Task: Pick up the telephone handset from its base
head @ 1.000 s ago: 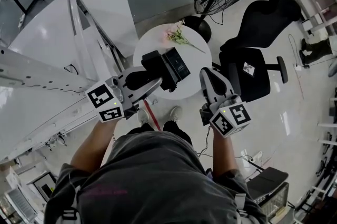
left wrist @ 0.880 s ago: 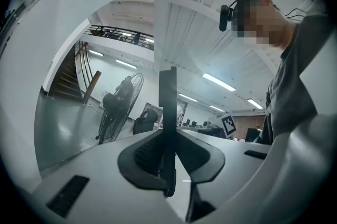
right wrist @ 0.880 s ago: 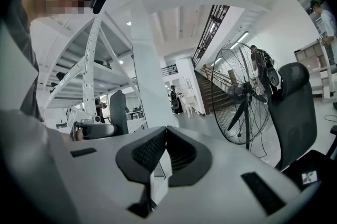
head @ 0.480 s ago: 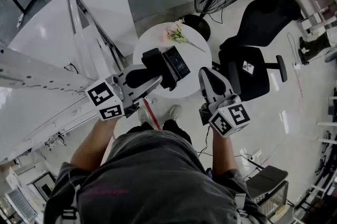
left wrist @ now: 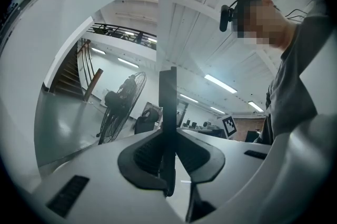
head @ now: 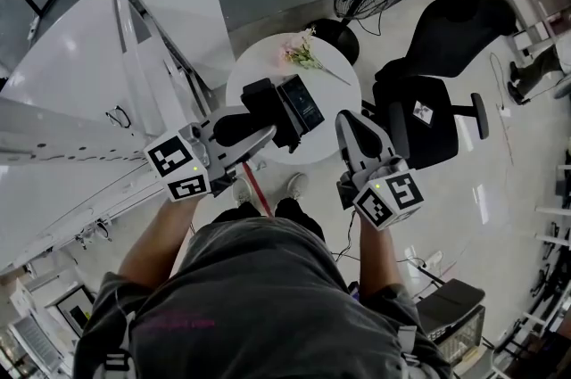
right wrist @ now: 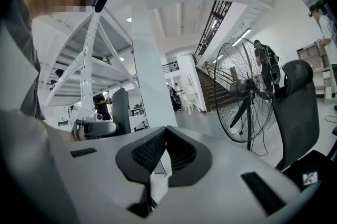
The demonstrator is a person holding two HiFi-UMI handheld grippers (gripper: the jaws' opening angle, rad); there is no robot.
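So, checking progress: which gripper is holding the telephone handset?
The left gripper, its fingers closed on the black handset; the right gripper has its fingers together with nothing between them.

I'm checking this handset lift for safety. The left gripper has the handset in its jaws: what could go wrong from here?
1. The left gripper clamps the handset across a thin section, so it might pivot or slip out.
2. The telephone base sits unsteadied on the small round table; the right gripper is shut and empty. If a cord, not visible here, snags, the base could slide toward the flowers or the edge.
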